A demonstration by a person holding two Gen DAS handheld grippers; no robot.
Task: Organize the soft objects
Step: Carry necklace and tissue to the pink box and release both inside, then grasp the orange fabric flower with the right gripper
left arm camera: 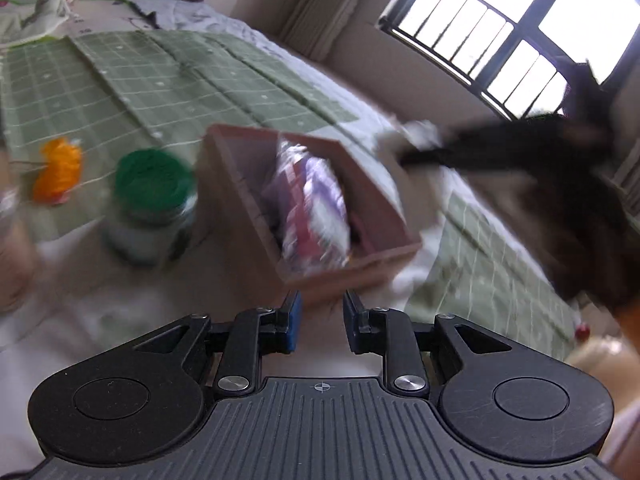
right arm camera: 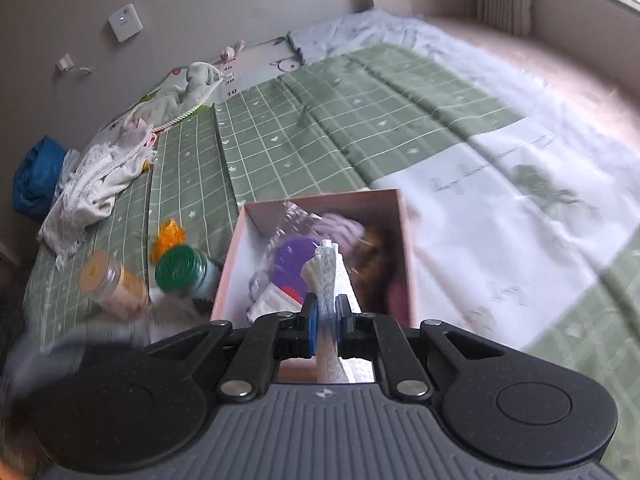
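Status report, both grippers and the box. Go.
Left gripper open, empty, short of the pink box. Right gripper shut on a white textured cloth, over the pink box. Green-lidded jar beside the box, not blocking.

The bedspread [right arm camera: 320, 120] filling the upper half of the right wrist view is sage green with a thin white grid and small white marks; lower right it turns white with faint grey print. The box [right arm camera: 404, 240] at centre is dusty pink. Left of it stand a green-lidded jar [right arm camera: 180, 268] and an orange-tan one [right arm camera: 112, 284]. An orange tuft [left arm camera: 58, 176] shows at left.
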